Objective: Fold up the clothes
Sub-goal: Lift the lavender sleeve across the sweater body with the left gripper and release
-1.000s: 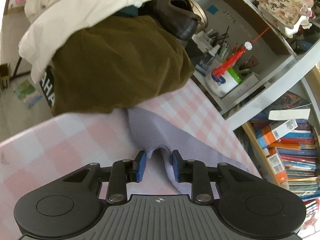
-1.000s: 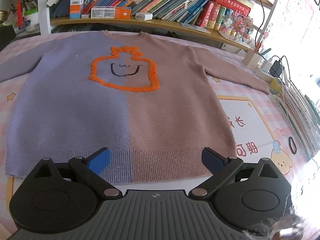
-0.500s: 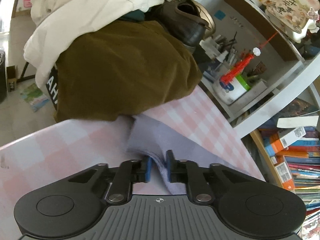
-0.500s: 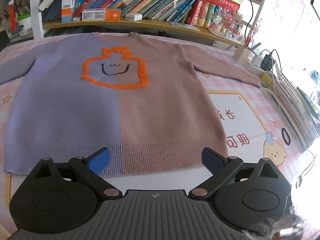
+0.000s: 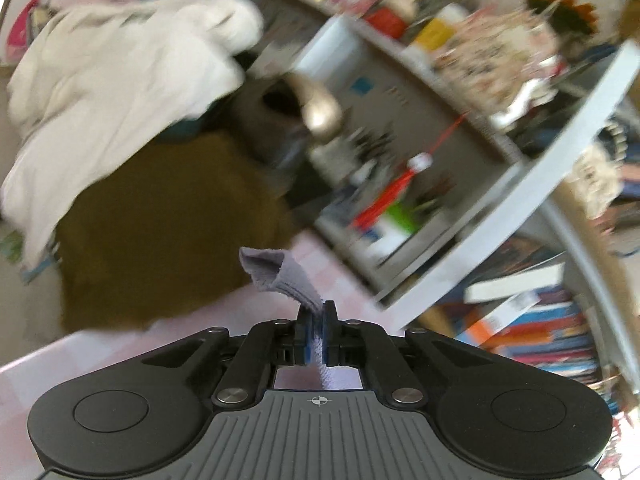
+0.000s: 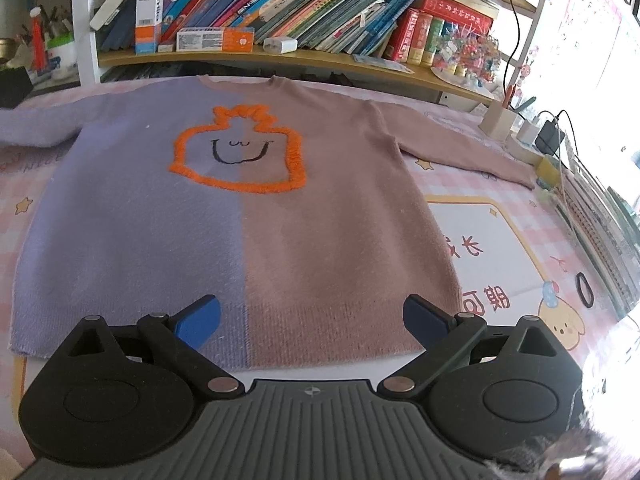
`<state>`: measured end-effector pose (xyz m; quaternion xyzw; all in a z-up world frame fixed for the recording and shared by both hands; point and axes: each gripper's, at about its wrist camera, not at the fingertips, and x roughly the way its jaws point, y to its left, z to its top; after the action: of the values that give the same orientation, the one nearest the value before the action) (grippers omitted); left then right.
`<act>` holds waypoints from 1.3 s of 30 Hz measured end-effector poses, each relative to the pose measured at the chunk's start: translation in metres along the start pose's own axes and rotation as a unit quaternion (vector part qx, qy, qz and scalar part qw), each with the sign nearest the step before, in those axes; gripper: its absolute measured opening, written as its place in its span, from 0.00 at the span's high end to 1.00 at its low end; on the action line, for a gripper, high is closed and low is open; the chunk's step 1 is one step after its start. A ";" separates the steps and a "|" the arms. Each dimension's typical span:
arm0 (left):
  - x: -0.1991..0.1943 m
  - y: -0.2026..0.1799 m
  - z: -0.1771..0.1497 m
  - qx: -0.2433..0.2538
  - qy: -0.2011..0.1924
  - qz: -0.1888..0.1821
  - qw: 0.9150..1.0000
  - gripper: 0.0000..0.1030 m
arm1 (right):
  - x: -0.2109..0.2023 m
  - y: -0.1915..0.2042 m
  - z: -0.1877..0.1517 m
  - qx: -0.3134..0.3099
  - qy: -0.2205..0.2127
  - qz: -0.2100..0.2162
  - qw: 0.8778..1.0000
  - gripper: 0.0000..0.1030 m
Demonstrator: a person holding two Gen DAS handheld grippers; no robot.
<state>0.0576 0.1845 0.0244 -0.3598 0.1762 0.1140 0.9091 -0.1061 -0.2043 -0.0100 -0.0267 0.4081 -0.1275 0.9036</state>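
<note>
A sweater (image 6: 240, 216), half lilac and half dusty pink with an orange outline figure on the chest, lies flat and face up on the pink checked table cover (image 6: 496, 236). Its lilac sleeve runs off to the left. In the blurred left wrist view my left gripper (image 5: 316, 330) is shut on the lilac sleeve cuff (image 5: 276, 274), which sticks up above the fingers, lifted off the table. My right gripper (image 6: 312, 316) hovers open over the sweater's bottom hem, nothing between its blue pads (image 6: 200, 318).
A pile of clothes, brown (image 5: 160, 240) under white (image 5: 120, 76), sits at the table's left end. Shelves of books (image 6: 312, 12) line the far edge. A pen holder, charger and cables (image 6: 548, 136) stand at the right, with a black hair tie (image 6: 583, 284) nearby.
My left gripper has shut fully on the sleeve cuff and lifted it off the table, swinging quickly. The right gripper has stayed open and drifted slightly toward the hem.
</note>
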 end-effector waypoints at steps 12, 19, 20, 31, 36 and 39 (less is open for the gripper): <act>-0.021 -0.126 -0.016 0.050 -0.047 -0.082 0.994 0.98 | 0.025 -0.052 0.019 -0.022 -0.018 0.094 0.995 0.04; -0.019 -0.197 -0.064 0.100 -0.039 -0.087 0.990 0.98 | 0.047 -0.095 0.032 -0.023 -0.015 0.141 0.990 0.04; -0.018 -0.206 -0.071 0.107 -0.036 -0.087 0.990 0.98 | 0.050 -0.102 0.033 -0.022 -0.015 0.147 0.989 0.04; 0.009 -0.284 -0.160 0.194 0.011 -0.080 0.978 0.98 | 0.073 -0.161 0.038 -0.008 -0.004 0.179 0.984 0.04; 0.035 -0.304 -0.205 0.237 0.045 -0.068 0.968 0.98 | 0.077 -0.183 0.037 0.001 0.001 0.175 0.985 0.04; 0.046 -0.311 -0.227 0.255 0.064 -0.066 0.963 0.98 | 0.079 -0.194 0.036 0.011 0.006 0.171 0.985 0.04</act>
<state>0.1499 -0.1920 0.0426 -0.1338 0.2334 -0.0183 0.9629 -0.0695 -0.4138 -0.0145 0.0538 0.4105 0.0241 0.9100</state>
